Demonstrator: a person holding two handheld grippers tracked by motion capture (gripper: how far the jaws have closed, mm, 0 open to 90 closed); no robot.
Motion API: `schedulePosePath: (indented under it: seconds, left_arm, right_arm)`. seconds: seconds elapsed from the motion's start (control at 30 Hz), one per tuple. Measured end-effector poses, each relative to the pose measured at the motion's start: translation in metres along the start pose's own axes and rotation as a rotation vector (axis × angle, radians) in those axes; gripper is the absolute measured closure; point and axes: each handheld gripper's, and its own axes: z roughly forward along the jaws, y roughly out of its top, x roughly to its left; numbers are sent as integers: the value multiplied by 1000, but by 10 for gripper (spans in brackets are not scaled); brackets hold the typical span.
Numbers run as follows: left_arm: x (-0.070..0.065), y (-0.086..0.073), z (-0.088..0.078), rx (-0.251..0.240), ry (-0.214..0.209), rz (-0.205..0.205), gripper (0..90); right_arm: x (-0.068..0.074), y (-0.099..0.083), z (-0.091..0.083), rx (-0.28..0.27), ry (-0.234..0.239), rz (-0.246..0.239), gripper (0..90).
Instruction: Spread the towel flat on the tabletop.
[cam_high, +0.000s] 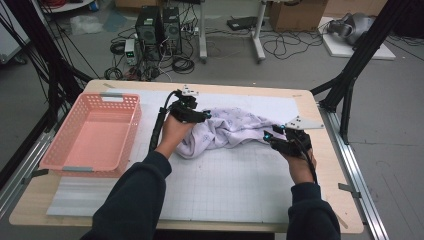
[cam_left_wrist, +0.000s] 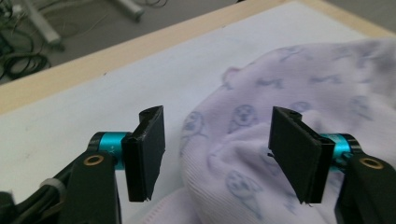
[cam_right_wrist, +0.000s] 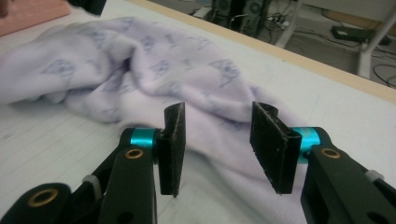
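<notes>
High view: a person sits at a wooden desk (cam_high: 300, 210) covered by a white gridded mat (cam_high: 235, 185). A crumpled pale lilac garment (cam_high: 225, 131) with small printed figures lies near the middle of the mat, stretched roughly from left to right. The left gripper (cam_high: 206, 115) sits at the garment's left end, and the right gripper (cam_high: 269, 135) sits at its right end. An empty pink basket (cam_high: 127, 107) stands on the left of the desk, well apart from the garment.

Left gripper view: the two black fingers (cam_left_wrist: 147, 151) stand wide apart, with a fold of the garment (cam_left_wrist: 261, 140) bulging between and beyond them. The pads do not press on the cloth.

Right gripper view: the fingers (cam_right_wrist: 173, 147) are partly spread, with the garment (cam_right_wrist: 154, 74) lying under and ahead of them. The edge of the cloth may brush the right pad, though the angle makes this hard to judge. Nothing is clamped.

What could go wrong: with both pairs of fingers open, neither end is secured. If either hand closes too high it may catch just the top layer, and the garment would then unfold unevenly or slip free when lifted. Closing too low could instead pinch the mat with the cloth.
</notes>
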Motion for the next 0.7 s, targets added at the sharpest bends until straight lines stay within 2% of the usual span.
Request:
schedulePosePath:
  seconds: [0.13, 0.2, 0.23, 0.3, 0.33, 0.5, 0.57, 0.7]
  left_arm:
    - [-10, -11, -19, 0, -51, 47, 331]
    - [-18, -20, -24, 17, -40, 62, 324]
    - [-22, -25, -25, 29, -37, 76, 315]
    - [-28, -36, -26, 47, -57, 93, 314]
    - [-31, -42, -25, 50, -57, 100, 306]
    - [-42, -66, -26, 97, -41, 135, 293]
    - [-46, -73, -27, 118, -3, 139, 288]
    - [-50, -87, -23, 166, 25, 193, 291]
  right_arm:
    - [8, -18, -10, 15, 15, -8, 536]
    - [10, -26, -13, 25, 18, -2, 526]
    - [11, -30, -14, 10, 11, -7, 529]
    - [11, -39, -17, -9, 10, 8, 526]
    - [10, -42, -17, 2, 14, 14, 522]
    - [8, -45, -20, -15, 10, 23, 508]
    - [7, -45, -20, -17, 10, 29, 507]
    - [8, -46, -19, -10, 5, 23, 511]
